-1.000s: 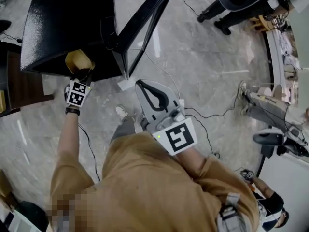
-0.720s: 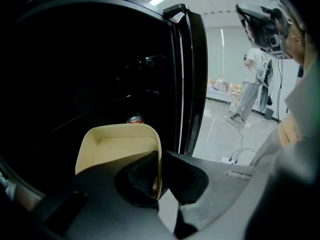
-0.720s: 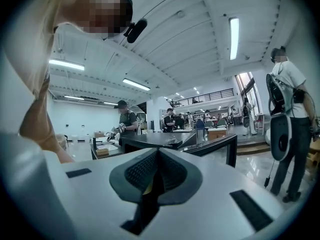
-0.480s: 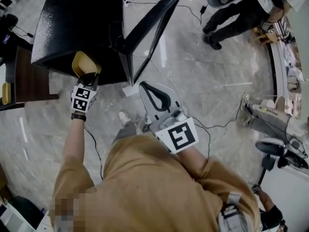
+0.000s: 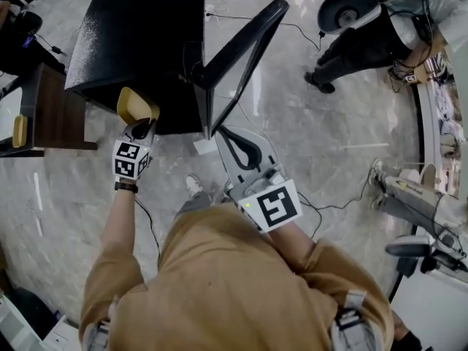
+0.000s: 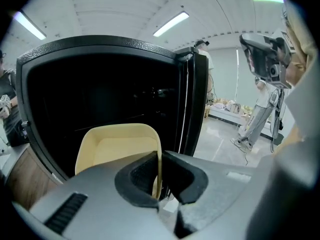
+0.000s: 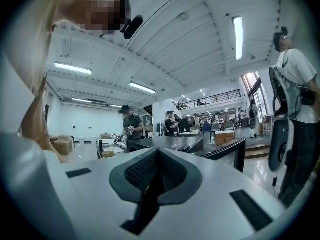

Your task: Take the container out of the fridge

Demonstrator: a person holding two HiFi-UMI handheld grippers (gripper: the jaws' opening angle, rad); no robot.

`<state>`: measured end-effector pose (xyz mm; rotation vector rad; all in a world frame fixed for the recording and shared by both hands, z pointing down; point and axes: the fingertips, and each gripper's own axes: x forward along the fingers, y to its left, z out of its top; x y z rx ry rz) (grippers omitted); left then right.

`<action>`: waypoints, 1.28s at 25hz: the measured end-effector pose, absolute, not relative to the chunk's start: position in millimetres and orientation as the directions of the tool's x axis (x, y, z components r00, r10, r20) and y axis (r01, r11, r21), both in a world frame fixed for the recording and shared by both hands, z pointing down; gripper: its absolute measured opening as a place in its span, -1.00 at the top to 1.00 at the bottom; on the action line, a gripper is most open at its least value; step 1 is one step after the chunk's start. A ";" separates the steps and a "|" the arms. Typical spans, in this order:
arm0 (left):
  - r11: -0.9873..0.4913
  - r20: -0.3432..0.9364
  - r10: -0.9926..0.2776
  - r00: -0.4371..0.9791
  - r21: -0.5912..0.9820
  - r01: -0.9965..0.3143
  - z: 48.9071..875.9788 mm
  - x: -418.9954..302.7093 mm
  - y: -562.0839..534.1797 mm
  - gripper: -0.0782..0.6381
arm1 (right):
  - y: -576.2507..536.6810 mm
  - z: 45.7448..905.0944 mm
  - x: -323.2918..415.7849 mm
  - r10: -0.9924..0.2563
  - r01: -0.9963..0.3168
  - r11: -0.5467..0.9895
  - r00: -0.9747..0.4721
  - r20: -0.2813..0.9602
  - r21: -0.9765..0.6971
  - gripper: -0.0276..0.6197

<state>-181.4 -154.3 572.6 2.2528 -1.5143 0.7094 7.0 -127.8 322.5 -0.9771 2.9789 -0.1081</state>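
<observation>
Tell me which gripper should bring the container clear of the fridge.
Left. The left gripper is shut on the yellow container's wall at the fridge's open front. The right gripper is shut, empty, and off by the open door.

grey marble floor (image 5: 329, 137), a dark wooden table (image 5: 51, 115) at one side, white ceiling (image 7: 175, 39) with strip lights (image 7: 237, 31).

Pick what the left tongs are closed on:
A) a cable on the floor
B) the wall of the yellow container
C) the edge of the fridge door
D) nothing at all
B: in the left gripper view the left tongs pinch the thin side wall of the yellow container, held up in front of the open black fridge.
</observation>
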 end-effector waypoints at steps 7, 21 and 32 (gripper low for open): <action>-0.321 0.487 -0.813 0.319 0.081 -0.943 540.7 -179.7 -146.0 0.75 | -125.9 321.9 7.1 -0.589 -0.589 0.806 -0.808 0.017 -0.065 0.91; -0.276 0.385 -0.871 0.306 0.133 -0.952 498.4 -175.8 -116.1 0.75 | -121.6 323.3 6.1 -0.585 -0.584 0.809 -0.811 0.001 -0.063 0.91; -0.234 0.313 -0.910 0.270 0.149 -0.961 466.7 -182.0 -108.2 0.75 | -129.8 323.6 8.6 -0.587 -0.586 0.808 -0.809 -0.005 -0.066 0.91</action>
